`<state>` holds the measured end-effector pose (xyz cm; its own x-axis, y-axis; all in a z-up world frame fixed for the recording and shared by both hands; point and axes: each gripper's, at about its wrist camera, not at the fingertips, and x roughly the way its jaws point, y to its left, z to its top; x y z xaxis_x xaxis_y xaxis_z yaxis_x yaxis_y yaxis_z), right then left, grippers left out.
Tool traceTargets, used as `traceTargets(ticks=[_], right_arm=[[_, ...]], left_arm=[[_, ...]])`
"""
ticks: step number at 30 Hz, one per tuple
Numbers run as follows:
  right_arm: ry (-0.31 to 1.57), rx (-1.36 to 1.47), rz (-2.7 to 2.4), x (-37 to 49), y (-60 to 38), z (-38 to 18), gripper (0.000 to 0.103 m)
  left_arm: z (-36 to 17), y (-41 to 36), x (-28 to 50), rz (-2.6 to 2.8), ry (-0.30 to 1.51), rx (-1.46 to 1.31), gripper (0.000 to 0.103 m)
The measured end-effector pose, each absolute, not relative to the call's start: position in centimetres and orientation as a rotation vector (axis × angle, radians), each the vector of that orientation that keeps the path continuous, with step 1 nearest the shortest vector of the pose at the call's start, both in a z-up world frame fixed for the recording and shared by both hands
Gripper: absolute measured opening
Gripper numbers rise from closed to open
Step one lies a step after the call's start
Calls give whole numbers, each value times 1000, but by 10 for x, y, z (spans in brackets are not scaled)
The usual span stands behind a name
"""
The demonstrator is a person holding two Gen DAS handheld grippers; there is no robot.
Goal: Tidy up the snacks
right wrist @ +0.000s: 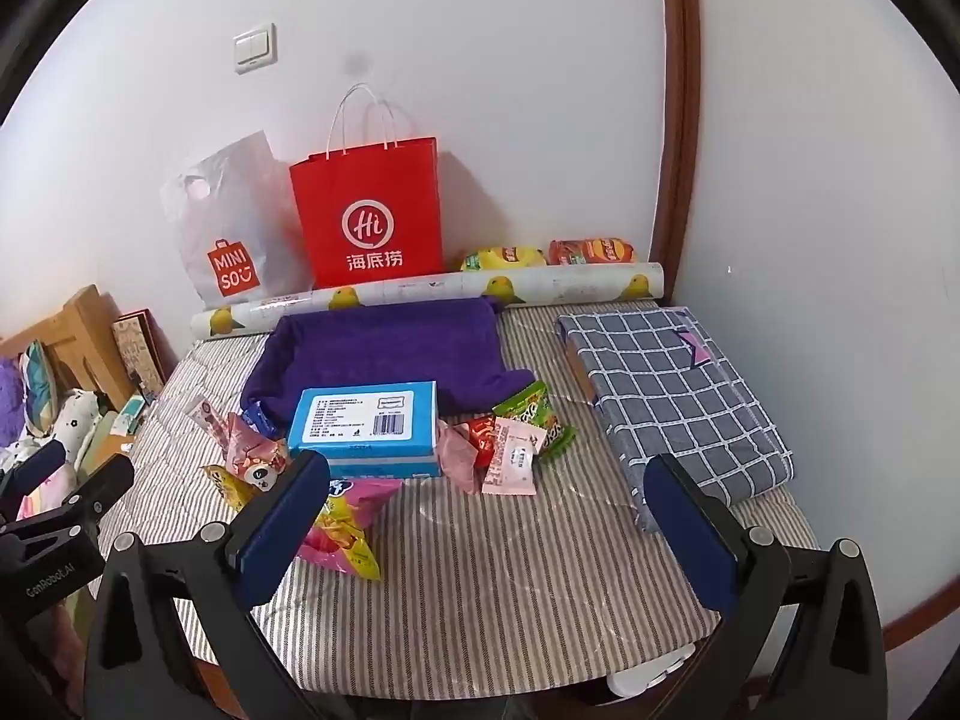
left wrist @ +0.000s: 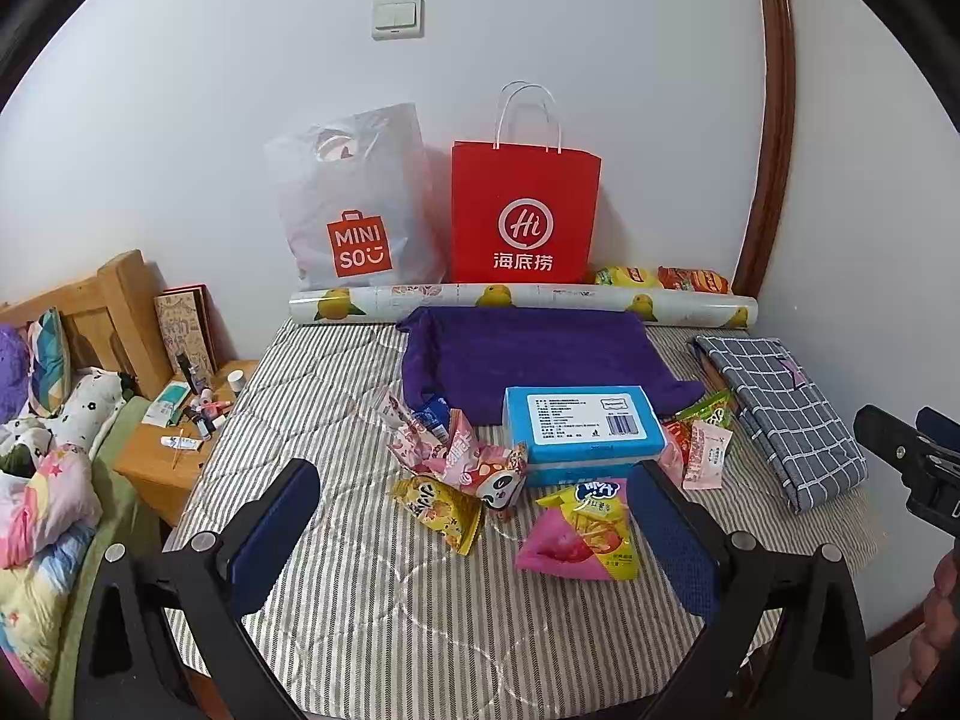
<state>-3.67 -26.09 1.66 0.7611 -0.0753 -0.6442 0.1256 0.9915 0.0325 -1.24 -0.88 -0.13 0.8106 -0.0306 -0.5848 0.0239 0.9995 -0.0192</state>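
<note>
**Both claws spread wide above the scattered snacks**

Left claw (left wrist: 474,531) hangs over the near part of the striped worktop (left wrist: 372,618) with its jaws fully apart and nothing gripped. Between its two blue pads (left wrist: 273,531), a little further back, lie a yellow snack packet (left wrist: 441,510) and a pink-and-yellow chip bag (left wrist: 585,531); the chip bag sits just beside the right-hand pad. A panda-print packet (left wrist: 501,480) lies just behind them, touching a heap of pink wrappers.

Right claw (right wrist: 486,531) is likewise released and empty. Its left pad hides part of the same chip bag (right wrist: 348,531); the striped cloth between its pads is bare, and the pink sachet (right wrist: 510,459) and green packet (right wrist: 531,414) lie further back.

A blue box (left wrist: 582,426) stands in the middle of the snacks, in front of a purple towel (left wrist: 528,354). Against the wall stand a red paper bag (left wrist: 525,216) and a white plastic bag (left wrist: 354,210), behind a roll of printed paper (left wrist: 522,300). A folded checked cloth (right wrist: 672,396) lies to the right.
</note>
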Motion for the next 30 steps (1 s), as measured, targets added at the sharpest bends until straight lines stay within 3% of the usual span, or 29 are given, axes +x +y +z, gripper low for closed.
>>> traceTargets(ticks=[30], right_arm=[[699,87,-101,-52,-259,17,103]], left_arm=[[3,-10,-21,-36,622,-18,103]])
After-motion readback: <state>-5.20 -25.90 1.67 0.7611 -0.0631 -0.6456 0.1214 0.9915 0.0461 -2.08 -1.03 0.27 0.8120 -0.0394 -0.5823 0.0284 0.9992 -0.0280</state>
